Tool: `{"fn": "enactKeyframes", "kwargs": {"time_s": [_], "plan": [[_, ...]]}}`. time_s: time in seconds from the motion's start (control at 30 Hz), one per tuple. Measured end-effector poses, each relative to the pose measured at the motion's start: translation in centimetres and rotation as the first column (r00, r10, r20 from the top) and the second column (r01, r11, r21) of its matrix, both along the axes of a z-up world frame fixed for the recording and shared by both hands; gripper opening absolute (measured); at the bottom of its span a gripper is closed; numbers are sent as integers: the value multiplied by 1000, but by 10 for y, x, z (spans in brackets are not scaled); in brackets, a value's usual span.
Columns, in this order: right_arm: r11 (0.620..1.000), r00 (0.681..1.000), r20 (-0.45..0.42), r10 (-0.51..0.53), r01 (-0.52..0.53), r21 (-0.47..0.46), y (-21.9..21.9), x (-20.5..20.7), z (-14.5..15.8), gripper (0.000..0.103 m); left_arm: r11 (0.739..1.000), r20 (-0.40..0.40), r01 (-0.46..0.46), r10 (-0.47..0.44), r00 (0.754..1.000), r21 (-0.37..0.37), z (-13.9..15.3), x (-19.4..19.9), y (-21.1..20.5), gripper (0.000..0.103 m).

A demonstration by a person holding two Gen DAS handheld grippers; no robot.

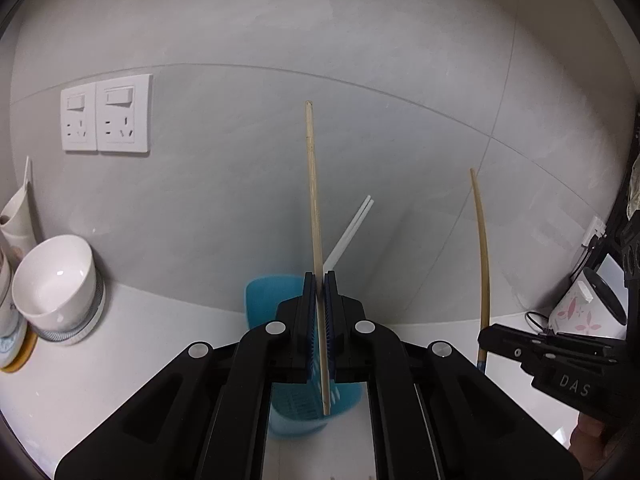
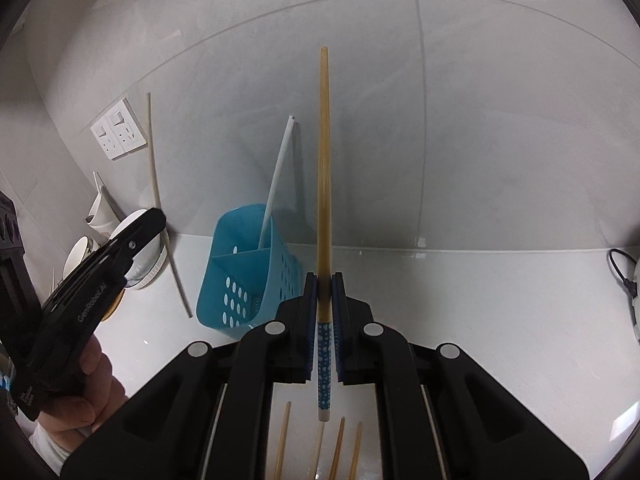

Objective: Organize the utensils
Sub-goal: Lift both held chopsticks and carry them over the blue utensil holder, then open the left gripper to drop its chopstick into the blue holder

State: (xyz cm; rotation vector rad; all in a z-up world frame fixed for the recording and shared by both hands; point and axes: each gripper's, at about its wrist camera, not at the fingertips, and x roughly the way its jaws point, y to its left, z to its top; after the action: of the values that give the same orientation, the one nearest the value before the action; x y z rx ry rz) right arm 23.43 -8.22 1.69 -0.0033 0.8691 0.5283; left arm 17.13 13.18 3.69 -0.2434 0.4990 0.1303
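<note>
My left gripper (image 1: 319, 280) is shut on a pale bamboo chopstick (image 1: 313, 184) that stands upright above the blue perforated utensil holder (image 1: 260, 300). My right gripper (image 2: 325, 282) is shut on a tan chopstick with a blue dotted end (image 2: 323, 168), upright, just right of the holder (image 2: 236, 276). The holder has two compartments; a pair of white chopsticks (image 2: 276, 176) leans in the far one. In the left wrist view the right gripper (image 1: 486, 338) shows at the right with its chopstick (image 1: 482, 248). The left gripper (image 2: 158, 218) shows at the left in the right wrist view.
White bowls (image 1: 56, 276) and cups stack on the counter at the left under a double wall socket (image 1: 106, 114). Several more bamboo chopsticks (image 2: 340, 448) lie on the white counter below my right gripper. A cable (image 2: 624, 276) and a floral mug (image 1: 576, 312) sit at the right.
</note>
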Motion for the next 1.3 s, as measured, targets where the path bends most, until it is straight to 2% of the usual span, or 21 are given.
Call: {"fn": "enactKeyframes", "kwargs": {"time_s": [0.13,0.3,0.63,1.07,1.17,1.23,1.3], "plan": [[1000,1000,-2,7,-7,4,7,5,-6,7,1000,59,17,-19,998,25,-6,10,-3,4],[1000,1000,-13,5,-5,4,12,9,-15,7,999,84,25,-27,996,30,-21,20,-3,4],[1000,999,-42,2,-2,-2,16,12,-29,7,999,33,29,-30,999,25,-52,29,-6,4],[1000,998,-59,8,-9,-9,20,7,-33,7,998,-40,64,-64,997,12,-64,35,-12,6],[1000,998,-61,9,-10,-9,20,6,-33,7,998,-72,57,-55,996,16,-58,30,-7,16],[1000,998,-57,9,-9,-9,20,7,-32,7,999,-89,48,-46,995,21,-53,28,-10,32],[1000,998,-54,9,-9,-5,19,7,-31,7,999,-104,42,-39,994,27,-47,24,-10,39]]}}
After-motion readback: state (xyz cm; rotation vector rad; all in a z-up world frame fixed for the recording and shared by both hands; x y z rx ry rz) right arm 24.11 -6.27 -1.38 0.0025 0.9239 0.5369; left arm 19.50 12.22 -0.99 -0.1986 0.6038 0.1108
